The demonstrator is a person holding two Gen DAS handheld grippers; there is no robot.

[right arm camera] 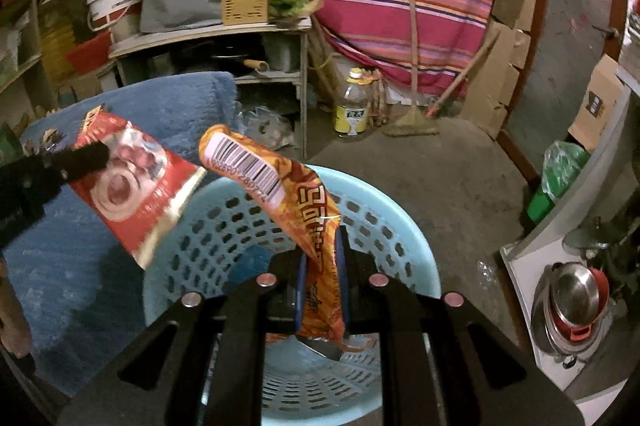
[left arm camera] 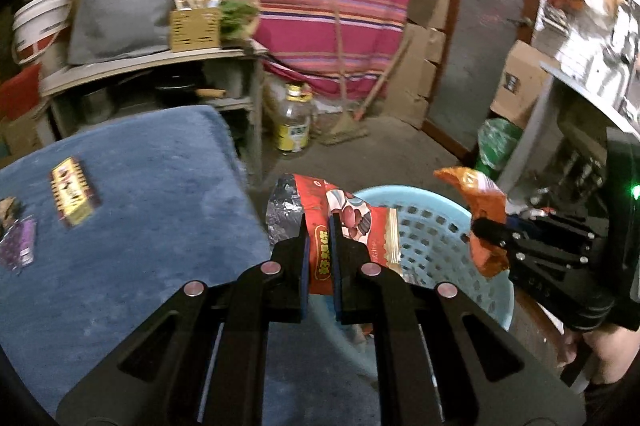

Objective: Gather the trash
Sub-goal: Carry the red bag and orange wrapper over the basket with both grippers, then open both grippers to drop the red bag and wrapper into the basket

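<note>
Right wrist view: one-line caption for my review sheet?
Right gripper holds orange snack wrapper above light-blue basket; left gripper brings red wrapper.

two tools: left tool (left arm camera: 319, 226), right tool (right arm camera: 322, 246). two held wrappers: one red wrapper (left arm camera: 344, 222), one orange wrapper (right arm camera: 308, 210). one light-blue basket (right arm camera: 400, 226). three more wrappers on the blue-covered counter (left arm camera: 140, 218). one plastic bottle (right arm camera: 352, 106).

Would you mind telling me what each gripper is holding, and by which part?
Left gripper: red snack wrapper, pinched near its lower end. Right gripper: orange snack wrapper, pinched at its lower half.
</note>
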